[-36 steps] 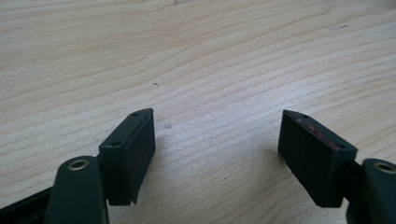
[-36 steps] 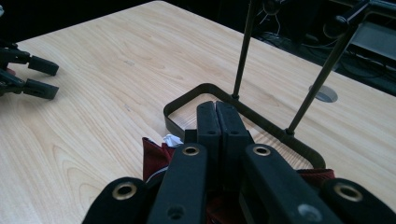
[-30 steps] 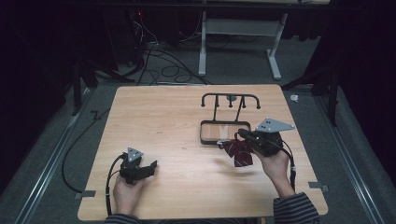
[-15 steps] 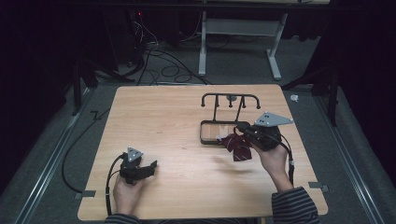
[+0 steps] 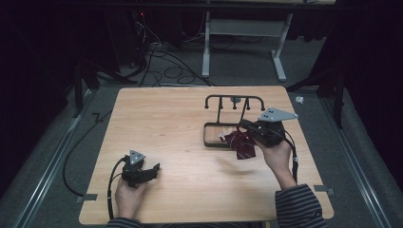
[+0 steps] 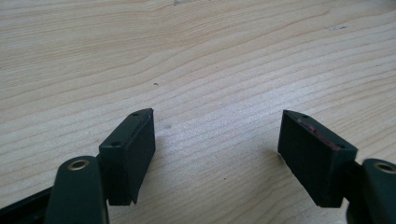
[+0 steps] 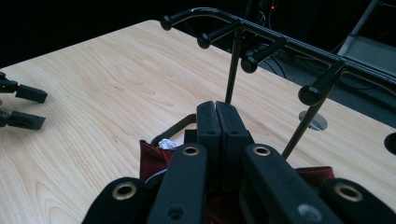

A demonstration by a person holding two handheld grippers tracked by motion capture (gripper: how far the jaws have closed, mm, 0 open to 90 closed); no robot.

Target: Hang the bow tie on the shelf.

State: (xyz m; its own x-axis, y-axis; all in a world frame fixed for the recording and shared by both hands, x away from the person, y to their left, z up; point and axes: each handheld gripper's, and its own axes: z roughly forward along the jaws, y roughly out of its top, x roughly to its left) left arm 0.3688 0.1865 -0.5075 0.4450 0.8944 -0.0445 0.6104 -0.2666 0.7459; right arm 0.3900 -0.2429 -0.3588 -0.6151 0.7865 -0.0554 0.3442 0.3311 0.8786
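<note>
1. High view shows the right gripper [image 5: 247, 127] clenched on a dark red striped bow tie [image 5: 241, 145], which hangs from its tip just above the table [image 5: 161, 118], at the near edge of the black rack [image 5: 227, 116].
2. Right gripper view confirms the grip: the two black jaws stand pressed together with red cloth [image 7: 156, 161] bunched beneath them, and a small white tag [image 7: 166, 143] peeks out beside it.
3. Left gripper [image 5: 151, 171] rests low on the table at the near left corner, well apart from the rack. In the left gripper view its jaws stand wide with bare wood between them, so it is released and idle.
4. The step in hand appears to be carrying the bow tie to the rack, whose top bar bears several knobbed pegs [image 7: 250, 63] on a thin upright post [image 7: 232, 70] over a rectangular base tray [image 5: 210, 141].
5. The next move likely calls for lifting the bow tie to peg height, since the pegs stand above and ahead of the jaws.
6. It then calls for bringing the tie's strap or loop over one peg end before letting go. Where the loop lies is hidden under the jaws, so the free left gripper may be needed to spread it.
7. The rack looks light, so a sideways knock on the post could shift it.
</note>
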